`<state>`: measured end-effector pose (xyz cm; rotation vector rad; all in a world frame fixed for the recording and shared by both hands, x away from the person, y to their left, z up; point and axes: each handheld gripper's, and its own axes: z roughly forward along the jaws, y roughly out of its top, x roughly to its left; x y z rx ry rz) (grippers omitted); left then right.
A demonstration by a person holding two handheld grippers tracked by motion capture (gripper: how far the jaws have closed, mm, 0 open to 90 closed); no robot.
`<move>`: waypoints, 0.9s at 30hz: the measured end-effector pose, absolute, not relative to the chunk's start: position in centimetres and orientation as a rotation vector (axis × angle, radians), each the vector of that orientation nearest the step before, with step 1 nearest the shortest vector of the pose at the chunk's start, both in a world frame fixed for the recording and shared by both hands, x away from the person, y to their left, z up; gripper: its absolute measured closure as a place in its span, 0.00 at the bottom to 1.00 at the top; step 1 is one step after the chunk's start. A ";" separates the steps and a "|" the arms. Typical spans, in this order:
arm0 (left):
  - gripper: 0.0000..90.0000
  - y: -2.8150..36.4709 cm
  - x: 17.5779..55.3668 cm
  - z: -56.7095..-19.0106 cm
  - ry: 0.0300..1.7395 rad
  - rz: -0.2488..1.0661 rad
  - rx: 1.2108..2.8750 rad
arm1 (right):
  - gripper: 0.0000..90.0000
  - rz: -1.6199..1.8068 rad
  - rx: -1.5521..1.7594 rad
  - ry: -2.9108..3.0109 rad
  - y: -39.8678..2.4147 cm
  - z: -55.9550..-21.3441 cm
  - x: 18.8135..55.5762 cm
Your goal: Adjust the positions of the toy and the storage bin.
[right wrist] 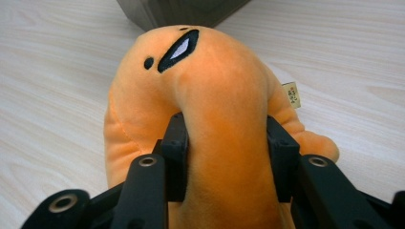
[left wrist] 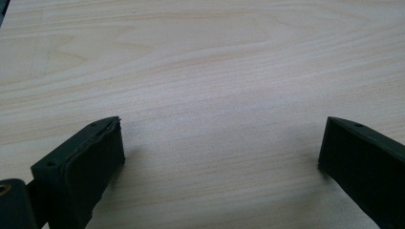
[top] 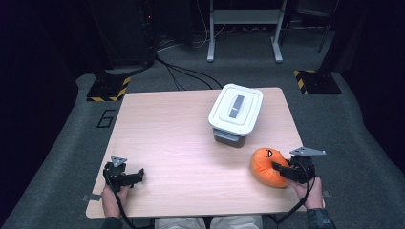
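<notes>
In the high view, the orange plush toy [top: 266,167] lies on the wooden desk [top: 181,143] at about four o'clock, with the right tongs [top: 279,170] clamped onto its near right side. A white-lidded storage box [top: 235,113] stands at one o'clock, and the left tongs [top: 138,175] rest near the desk's eight o'clock corner. In the left gripper view, the left tongs [left wrist: 219,143] stand spread wide over bare wood. In the right gripper view, the right tongs [right wrist: 228,152] pinch a fold of the plush toy [right wrist: 210,81], squeezing it between both pads.
</notes>
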<state>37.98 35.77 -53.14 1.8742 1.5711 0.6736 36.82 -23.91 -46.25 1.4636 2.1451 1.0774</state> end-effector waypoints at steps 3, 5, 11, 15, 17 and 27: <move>0.01 35.8 38.0 -53.1 1.568 0.678 1.878 | 0.69 1.078 1.473 2.121 -23.9 -46.1 36.6; 0.01 35.8 38.0 -53.1 1.569 0.681 1.877 | 0.70 1.077 1.482 2.097 -23.8 -45.7 36.4; 0.01 35.8 38.0 -53.1 1.569 0.681 1.877 | 0.70 1.027 1.490 1.971 -23.9 -44.5 36.4; 0.01 35.7 38.0 -53.1 1.569 0.682 1.877 | 0.70 0.989 1.510 1.904 -24.4 -44.2 36.8; 0.01 35.7 37.9 -53.1 1.568 0.683 1.876 | 0.69 0.954 1.526 1.869 -24.7 -44.0 37.2; 0.01 35.7 37.9 -53.1 1.568 0.683 1.877 | 0.67 0.906 1.575 1.775 -25.6 -43.9 39.6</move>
